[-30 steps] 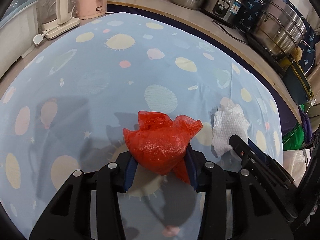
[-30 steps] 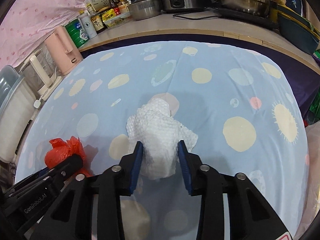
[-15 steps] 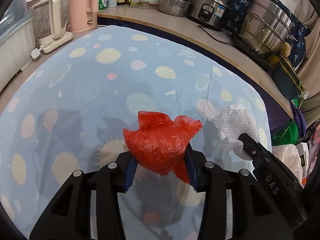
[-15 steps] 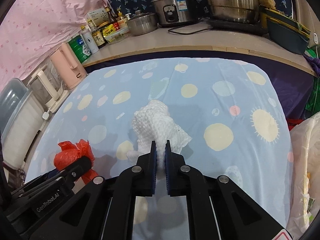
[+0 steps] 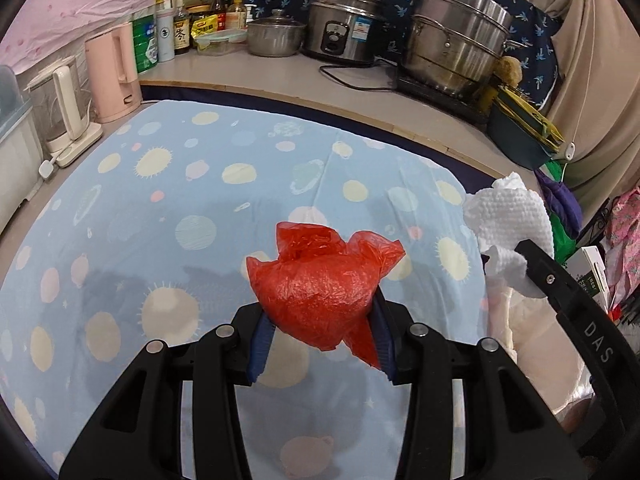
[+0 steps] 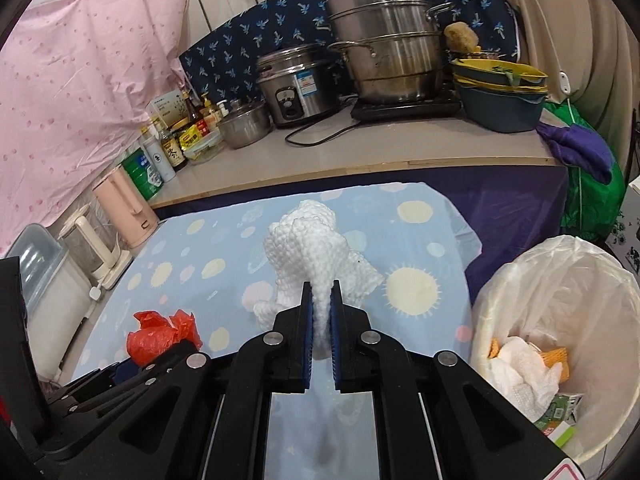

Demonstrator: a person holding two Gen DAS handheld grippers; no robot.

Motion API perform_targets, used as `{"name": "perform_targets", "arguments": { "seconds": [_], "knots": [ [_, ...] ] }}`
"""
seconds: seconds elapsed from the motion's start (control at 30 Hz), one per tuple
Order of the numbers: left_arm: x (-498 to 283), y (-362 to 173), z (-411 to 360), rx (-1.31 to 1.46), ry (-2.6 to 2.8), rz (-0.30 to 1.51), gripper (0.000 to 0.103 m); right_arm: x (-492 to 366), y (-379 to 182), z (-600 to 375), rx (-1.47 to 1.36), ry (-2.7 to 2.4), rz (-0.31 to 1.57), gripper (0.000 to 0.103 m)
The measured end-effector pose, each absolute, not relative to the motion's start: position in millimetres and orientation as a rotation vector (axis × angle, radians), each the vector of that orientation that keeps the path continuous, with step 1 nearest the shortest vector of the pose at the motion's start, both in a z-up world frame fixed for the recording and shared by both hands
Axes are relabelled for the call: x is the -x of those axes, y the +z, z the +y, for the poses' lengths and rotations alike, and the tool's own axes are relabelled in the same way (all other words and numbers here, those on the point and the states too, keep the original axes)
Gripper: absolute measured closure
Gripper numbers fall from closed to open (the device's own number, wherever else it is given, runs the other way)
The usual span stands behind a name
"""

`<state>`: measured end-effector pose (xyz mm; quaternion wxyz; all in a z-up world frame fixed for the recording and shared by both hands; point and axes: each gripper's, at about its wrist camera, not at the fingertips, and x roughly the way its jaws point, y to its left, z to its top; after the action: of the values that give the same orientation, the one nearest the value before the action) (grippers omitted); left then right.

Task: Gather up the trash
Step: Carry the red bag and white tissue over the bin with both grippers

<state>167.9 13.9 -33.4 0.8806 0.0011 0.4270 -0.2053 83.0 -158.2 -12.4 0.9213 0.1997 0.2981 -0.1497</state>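
L tool (image 5: 320, 334) clenches red bag (image 5: 320, 284); R tool (image 6: 320, 320) pinches white towel (image 6: 312, 248), bin (image 6: 560, 280) just right.

"DAS" on the right gripper (image 5: 520, 258); "冬" on a bottle (image 5: 182, 34)

1. The blue spotted tablecloth (image 5: 248, 208) is wide open under both grippers, plenty of room to move.
2. The back counter is jammed: rice cooker (image 6: 296, 84), steamer pot (image 6: 388, 40), pink kettle (image 5: 112, 72).
3. The lined trash bin (image 6: 560, 280) stands just off the table's right edge, mouth open, already part full.
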Motion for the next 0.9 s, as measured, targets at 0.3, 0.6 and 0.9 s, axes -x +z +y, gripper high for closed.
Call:
{"name": "perform_targets", "arguments": {
  "seconds": [0.3, 0.6, 0.9],
  "knots": [
    [-135.6, -13.2, -36.4, -0.064, -0.509, 0.848, 0.062, -28.4, -6.0, -207.7, -0.468, -0.403, 0.558, 0.096],
    [-99.4, -8.8, -92.9, -0.134, -0.601, 0.831, 0.062, 23.6, -10.1, -251.3, -0.516, -0.498, 0.528, 0.096],
    [-66.6, -12.6, -144.0, -0.207, -0.676, 0.823, 0.062, 60.9, -21.2, -281.1, -0.556, -0.572, 0.519, 0.096]
  ]
}}
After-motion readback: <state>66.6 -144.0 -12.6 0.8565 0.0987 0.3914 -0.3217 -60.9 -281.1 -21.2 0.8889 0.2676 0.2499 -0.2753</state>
